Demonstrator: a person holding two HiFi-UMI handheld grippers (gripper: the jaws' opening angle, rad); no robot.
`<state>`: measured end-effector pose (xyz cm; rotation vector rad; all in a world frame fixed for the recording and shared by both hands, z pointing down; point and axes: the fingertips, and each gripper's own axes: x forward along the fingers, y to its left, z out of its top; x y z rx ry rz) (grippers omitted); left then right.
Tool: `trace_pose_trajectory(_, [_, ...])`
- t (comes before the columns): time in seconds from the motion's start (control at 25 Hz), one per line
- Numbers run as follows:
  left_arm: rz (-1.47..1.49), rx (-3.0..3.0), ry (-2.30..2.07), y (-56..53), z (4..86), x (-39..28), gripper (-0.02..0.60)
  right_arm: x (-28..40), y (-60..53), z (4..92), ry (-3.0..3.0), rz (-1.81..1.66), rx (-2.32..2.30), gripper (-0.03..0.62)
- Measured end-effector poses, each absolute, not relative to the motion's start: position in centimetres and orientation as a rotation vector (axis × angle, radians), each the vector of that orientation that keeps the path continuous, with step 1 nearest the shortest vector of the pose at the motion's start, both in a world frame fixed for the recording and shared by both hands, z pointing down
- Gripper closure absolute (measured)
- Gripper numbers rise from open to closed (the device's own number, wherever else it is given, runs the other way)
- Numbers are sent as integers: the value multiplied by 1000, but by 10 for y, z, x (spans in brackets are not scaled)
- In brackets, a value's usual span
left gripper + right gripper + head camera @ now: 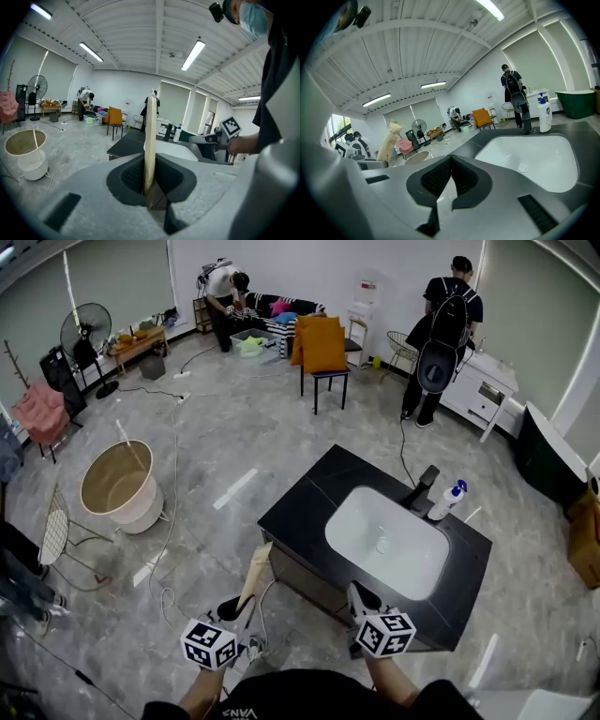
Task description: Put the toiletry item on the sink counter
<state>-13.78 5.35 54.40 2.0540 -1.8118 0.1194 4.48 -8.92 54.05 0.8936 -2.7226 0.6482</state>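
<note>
The tube (pixel 150 136) is in my left gripper (pixel 149 187). The jaws are nearly together and pinch its near end, so it's a thin, firm grip. It's up in the air over the floor (pixel 216 474), just short of the near left corner of the counter (pixel 309 507), and nothing of it rests there yet.

Its long axis runs straight out along the jaws. In the head view it points away from me and a touch right, toward the counter. In the left gripper view it stands up edge-on, so the flat faces look left and right. I can't tell which end has the cap.

How I'd play it: carry it forward until the whole tube is over the bare black strip left of the basin (pixel 389 540), not hanging off the front edge. Then tip the jaws down so it comes in flat-ish and low. I'd only let go once it's touching, because an edge-on tube dropped from height will probably flop or slide toward the basin. The bottle (pixel 448 501) and faucet (pixel 422 488) are on the far side, well apart, so they're no worry.

The right gripper (pixel 449 180) has its jaws closed on nothing and sits over the near edge, by the basin. I'd park it there.
</note>
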Motion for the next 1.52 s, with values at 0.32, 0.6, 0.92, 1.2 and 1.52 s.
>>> trace_pose_trajectory(0.32, [176,2167,-1660,25,544,-218,554,-20,-96,536,-2684,670,1083,594])
trace_pose_trajectory(0.6, [232,2247,-1538,5,547,-261,554,-52,-93,542,-2645,719,1238,594])
trace_pose_trajectory(0.92, [244,2291,-1438,-28,562,-268,554,-57,-100,555,-2590,747,1330,594])
trace_pose_trajectory(1.2, [268,2310,-1417,-74,573,-254,554,-49,-142,557,-2590,740,1333,594])
trace_pose_trajectory(1.52, [296,2329,-1417,-150,578,-234,554,-40,-210,556,-2599,736,1291,594])
